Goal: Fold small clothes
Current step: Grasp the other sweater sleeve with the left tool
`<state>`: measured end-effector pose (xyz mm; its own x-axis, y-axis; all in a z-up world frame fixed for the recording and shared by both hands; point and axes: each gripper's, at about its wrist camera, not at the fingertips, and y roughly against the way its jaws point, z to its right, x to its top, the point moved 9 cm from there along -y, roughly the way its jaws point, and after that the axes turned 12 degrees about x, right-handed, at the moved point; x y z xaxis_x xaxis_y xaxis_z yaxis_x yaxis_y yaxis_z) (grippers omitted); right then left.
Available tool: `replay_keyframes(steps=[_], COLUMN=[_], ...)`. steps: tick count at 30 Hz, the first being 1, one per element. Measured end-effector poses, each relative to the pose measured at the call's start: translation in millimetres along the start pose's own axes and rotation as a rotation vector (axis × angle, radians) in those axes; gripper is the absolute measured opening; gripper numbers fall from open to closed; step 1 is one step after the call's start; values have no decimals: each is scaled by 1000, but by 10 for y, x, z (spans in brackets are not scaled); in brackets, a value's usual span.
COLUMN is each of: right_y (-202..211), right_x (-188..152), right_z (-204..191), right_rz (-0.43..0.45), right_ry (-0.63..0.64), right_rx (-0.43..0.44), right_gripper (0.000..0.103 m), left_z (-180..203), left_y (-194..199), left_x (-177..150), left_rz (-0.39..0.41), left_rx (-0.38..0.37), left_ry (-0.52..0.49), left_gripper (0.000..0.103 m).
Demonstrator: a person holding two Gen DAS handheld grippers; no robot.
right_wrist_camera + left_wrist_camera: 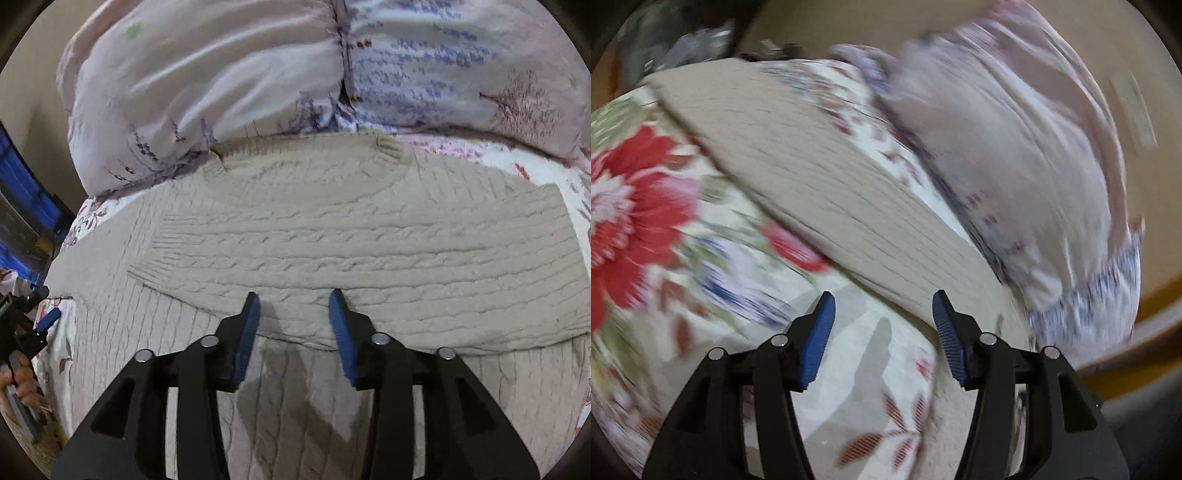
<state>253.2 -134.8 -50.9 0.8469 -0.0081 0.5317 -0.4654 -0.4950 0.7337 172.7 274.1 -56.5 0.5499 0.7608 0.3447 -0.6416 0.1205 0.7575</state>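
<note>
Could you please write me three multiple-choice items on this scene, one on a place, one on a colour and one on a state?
1. Where does the sweater lie?
A. On a flowered bedspread, in front of a pale quilt
B. In a basket on the floor
C. On a hanger

2. What colour is the sweater?
A. Red
B. Beige
C. Dark blue

3. How does the right hand-held gripper stand?
A. Shut on a sleeve
B. Shut on nothing
C. Open, holding nothing

Answers:
1. A: the right wrist view shows the knit spread flat on the printed bedding, with the quilt bunched behind its collar.
2. B: the cable knit is beige in both views.
3. C: its blue fingers stand apart above a sleeve folded across the body, with no cloth between them.
</note>
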Motion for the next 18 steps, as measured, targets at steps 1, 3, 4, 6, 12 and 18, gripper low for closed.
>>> replay_keyframes(steps=[1, 3, 4, 6, 12, 18], right_y=[20, 49, 66, 84, 108, 161], right_x=[-12, -17, -15, -17, -37, -56], right_z=[-6, 11, 25, 32, 23, 25], right_rz=[0, -1, -1, 0, 2, 7], right_ry=[-3, -12, -16, -24, -22, -29], right_rx=[3, 13, 18, 25, 35, 54], right_gripper=[47, 47, 47, 47, 47, 47], left_z=[-50, -149, -194, -298, -504, -650], left_y=[-2, -15, -23, -26, -72, -107], left_x=[65, 199, 276, 371, 589, 701], left_rz=[4, 8, 13, 26, 36, 46], left_rx=[-10, -24, -25, -22, -9, -6], left_ry=[31, 95, 131, 170, 269, 311], left_gripper=[52, 51, 51, 49, 29, 13])
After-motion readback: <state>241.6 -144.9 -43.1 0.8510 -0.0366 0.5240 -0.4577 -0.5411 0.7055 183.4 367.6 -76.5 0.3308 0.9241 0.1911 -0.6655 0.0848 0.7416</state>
